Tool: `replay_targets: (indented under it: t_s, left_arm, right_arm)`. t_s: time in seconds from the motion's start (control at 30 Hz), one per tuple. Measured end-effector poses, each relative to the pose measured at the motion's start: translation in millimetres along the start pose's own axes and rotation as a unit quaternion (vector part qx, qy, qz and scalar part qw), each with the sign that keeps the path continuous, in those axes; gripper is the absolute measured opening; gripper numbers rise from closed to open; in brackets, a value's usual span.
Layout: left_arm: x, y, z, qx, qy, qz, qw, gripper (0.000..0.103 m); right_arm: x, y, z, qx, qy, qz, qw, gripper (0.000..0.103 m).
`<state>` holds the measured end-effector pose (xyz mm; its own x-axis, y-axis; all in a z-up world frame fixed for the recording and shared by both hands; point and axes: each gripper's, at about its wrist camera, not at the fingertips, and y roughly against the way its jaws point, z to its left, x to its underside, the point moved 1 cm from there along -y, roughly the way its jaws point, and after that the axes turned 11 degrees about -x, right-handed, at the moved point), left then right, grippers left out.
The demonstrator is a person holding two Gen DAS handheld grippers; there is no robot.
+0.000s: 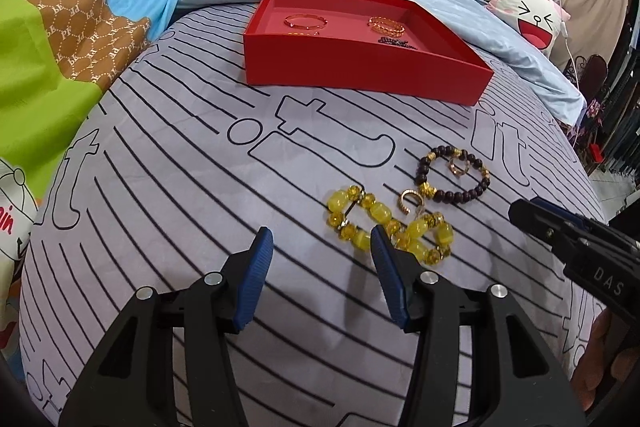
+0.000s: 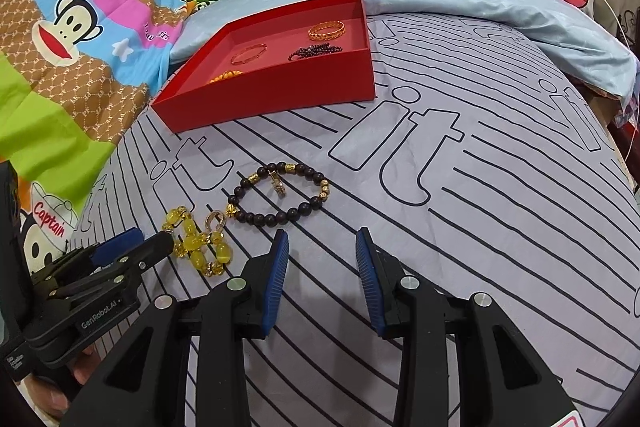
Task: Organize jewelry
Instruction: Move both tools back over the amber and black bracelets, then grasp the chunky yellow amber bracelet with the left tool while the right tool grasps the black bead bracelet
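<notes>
My left hand-held gripper (image 1: 322,241) hangs half-wide and empty, yellow bracelet (image 1: 390,223) just beside its right finger; my right hand-held gripper (image 2: 322,243) narrower, empty.

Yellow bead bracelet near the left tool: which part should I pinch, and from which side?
Take the yellow bead bracelet at its near strand of large beads, coming down from above with the left tool, already open beside it. It lies flat and twisted on the bedsheet, so only a top-down pinch across one strand seems workable. Avoid the far edge, where a gold ring sits close.
</notes>
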<state>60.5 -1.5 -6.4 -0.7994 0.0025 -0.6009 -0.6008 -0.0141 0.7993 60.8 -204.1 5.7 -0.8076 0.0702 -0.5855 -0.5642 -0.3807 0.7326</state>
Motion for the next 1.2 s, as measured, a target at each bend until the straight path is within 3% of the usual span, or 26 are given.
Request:
replay_targets:
  t_s: [0.2,0.57,0.73,0.97,1.2]
  left_arm:
    - [8,4,1,-0.009,-0.012,-0.003,0.9999,0.048]
    - [-13,5,-13,0.021,0.011,0.001,0.9997,0.05]
    - [-15,-5,-22,0.01,0.004,0.006,0.9999,0.05]
    - [-7,-3,-9,0.016,0.003,0.0,0.9999,0.051]
    - [0,-3,4,-0.017,-0.005,-0.004,0.9998,0.049]
  right_arm:
    - [3,-2,4,-0.002,0.002,0.004,1.0,0.035]
    - [3,-1,0,0.002,-0.006,0.002,1.0,0.035]
    - [1,-2,-2,0.003,-0.006,0.003,1.0,0.035]
    - [-1,-3,-2,0.0,-0.006,0.003,1.0,0.035]
    - [-13,-8,0,0.002,-0.002,0.001,1.0,0.035]
